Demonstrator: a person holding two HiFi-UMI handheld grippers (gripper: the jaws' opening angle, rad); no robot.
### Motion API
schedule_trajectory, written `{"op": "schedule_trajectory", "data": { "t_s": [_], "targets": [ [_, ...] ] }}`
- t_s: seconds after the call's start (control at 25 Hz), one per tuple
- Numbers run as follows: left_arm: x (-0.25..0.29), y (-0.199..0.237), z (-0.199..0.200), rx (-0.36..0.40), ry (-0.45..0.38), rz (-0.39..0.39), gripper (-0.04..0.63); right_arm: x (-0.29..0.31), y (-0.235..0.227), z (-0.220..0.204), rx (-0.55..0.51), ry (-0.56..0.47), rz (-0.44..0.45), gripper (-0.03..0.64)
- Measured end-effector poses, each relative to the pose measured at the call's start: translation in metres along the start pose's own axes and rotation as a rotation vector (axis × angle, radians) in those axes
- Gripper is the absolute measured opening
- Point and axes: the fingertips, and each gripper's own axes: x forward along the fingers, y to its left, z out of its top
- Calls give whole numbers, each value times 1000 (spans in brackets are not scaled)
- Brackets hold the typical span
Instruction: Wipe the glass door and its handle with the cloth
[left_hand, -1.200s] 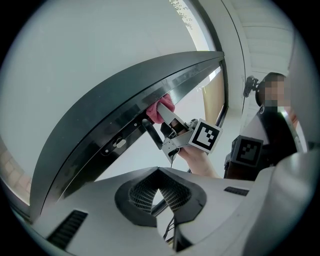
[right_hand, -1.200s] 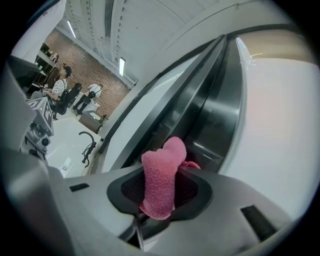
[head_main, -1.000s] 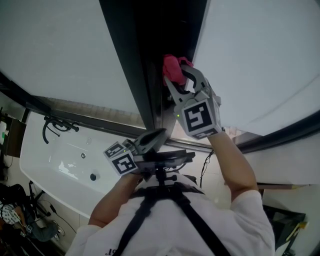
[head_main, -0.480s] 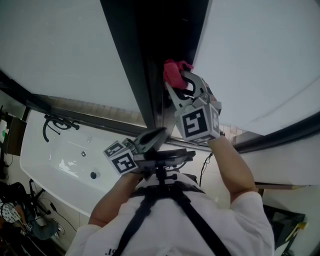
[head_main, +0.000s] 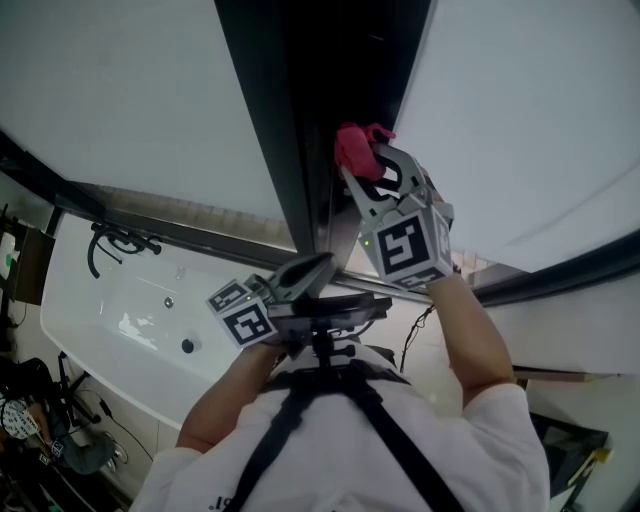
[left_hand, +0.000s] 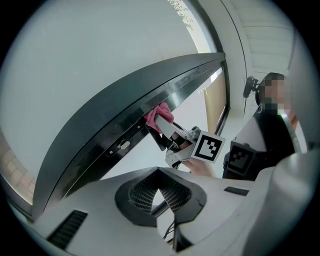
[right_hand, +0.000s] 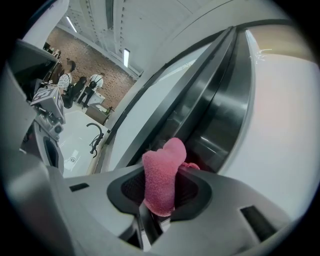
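Cloth (right_hand: 162, 180): pink, bunched, clamped in the fingers of the right gripper (head_main: 368, 165), its tip against the dark door frame (head_main: 290, 130) beside the glass (head_main: 130, 90), up high.
Right fingers: closed on the cloth, with only a small tuft past the tips.
Left gripper (left_hand: 159, 180): fingers closed on nothing, held low near the chest, well apart from the door.
Risk, scratching: probably bare fingertips rubbing frame or glass, with so little cloth out front.
Risk, slipping: possible loss of the cloth under a hard sideways drag.
Risk, coverage: narrow wad, hence streaks or missed glass; handle not identifiable here.
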Motion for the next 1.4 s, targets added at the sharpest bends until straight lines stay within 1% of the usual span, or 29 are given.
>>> {"op": "schedule_trajectory", "data": {
  "t_s": [0.16,0.28,0.52,0.72,0.8,0.88,1.0,1.08,1.24,1.4],
  "targets": [
    [0,0,-2,0,0,-1,-8,-5,2,-8,32,5,6,106],
    [0,0,-1,-1,-2,-2,-8,-11,2,-11,35,7,14,106],
    [-1,0,-1,-3,-5,0,-8,-19,2,-14,35,8,-1,106],
    [-2,2,-1,-8,-4,1,-8,-26,2,-14,-71,53,14,106],
    [-1,2,-1,-10,0,-2,-8,-28,2,-15,-80,57,17,106],
    [0,2,-2,-12,3,-6,-8,-33,-1,-19,-57,55,4,106],
    [0,2,-2,-16,5,-8,-8,-45,-10,-28,31,49,-31,106],
    [1,3,-3,-13,7,-5,-8,-54,-17,-35,70,52,-55,106],
    [7,3,-3,18,12,13,-8,-67,-25,-50,67,70,-87,106],
    [7,3,-4,14,19,9,-8,-73,-29,-55,121,69,-126,107]
  ]
}}
